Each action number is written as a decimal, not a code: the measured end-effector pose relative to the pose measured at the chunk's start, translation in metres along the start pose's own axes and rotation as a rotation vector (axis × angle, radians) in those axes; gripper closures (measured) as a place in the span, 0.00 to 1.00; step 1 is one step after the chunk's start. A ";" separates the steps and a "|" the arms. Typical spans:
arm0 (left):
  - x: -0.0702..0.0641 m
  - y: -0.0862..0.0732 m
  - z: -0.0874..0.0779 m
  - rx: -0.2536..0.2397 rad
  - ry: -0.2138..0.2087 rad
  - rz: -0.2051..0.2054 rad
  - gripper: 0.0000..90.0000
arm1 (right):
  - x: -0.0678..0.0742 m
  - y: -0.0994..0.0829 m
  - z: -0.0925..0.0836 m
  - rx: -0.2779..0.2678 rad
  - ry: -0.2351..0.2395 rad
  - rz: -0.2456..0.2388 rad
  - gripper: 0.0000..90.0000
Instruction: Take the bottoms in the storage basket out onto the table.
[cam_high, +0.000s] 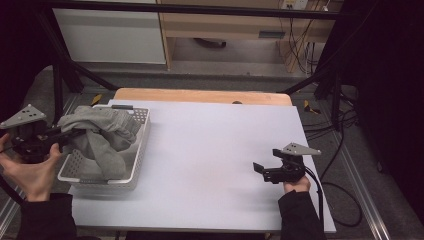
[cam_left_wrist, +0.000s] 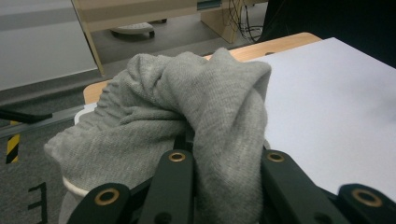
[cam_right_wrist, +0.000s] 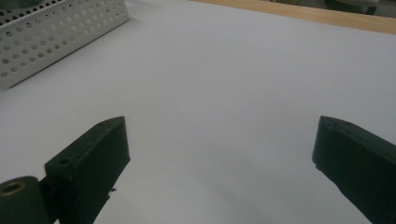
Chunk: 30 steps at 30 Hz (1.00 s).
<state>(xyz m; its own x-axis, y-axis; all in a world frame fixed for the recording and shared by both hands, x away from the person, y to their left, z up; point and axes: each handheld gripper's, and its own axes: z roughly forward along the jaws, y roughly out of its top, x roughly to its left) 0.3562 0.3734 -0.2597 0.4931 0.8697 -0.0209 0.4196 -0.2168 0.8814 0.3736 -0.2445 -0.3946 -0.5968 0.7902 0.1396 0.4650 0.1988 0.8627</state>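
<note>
No readable text, no labels, no brands, no numbers on anything in view

Lighting dim and uneven in high view: white table sheet (cam_high: 210, 150) is the brightest area, evenly lit from above, no hard glare; the surroundings at left, right and bottom fall to near black. Soft, faint shadows under the basket (cam_high: 135, 170) and beside the right gripper (cam_high: 265, 171). Overall grain and slight softness; mild bending of straight frame bars toward the edges. Left gripper view: grey cloth (cam_left_wrist: 196, 107) sharp enough to show knit; background floor soft. Right gripper view: black jaws close up are blurred and underexposed; a faint dark smudge of shadow lies on the sheet between them.
</note>
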 end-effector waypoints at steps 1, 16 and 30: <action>0.000 0.001 0.000 0.000 0.000 0.002 0.89 | 0.000 0.000 0.000 -0.001 0.000 0.000 0.05; -0.007 0.011 -0.004 -0.008 -0.008 0.022 0.89 | 0.000 0.000 0.000 -0.001 0.000 0.000 0.05; -0.015 0.019 -0.001 -0.013 -0.030 0.037 0.89 | 0.000 0.000 0.000 0.000 0.000 0.000 0.05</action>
<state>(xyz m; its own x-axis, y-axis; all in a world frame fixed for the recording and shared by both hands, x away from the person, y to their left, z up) 0.3557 0.3570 -0.2420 0.5305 0.8477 -0.0019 0.3905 -0.2423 0.8881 0.3735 -0.2446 -0.3946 -0.5970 0.7900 0.1399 0.4654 0.1989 0.8625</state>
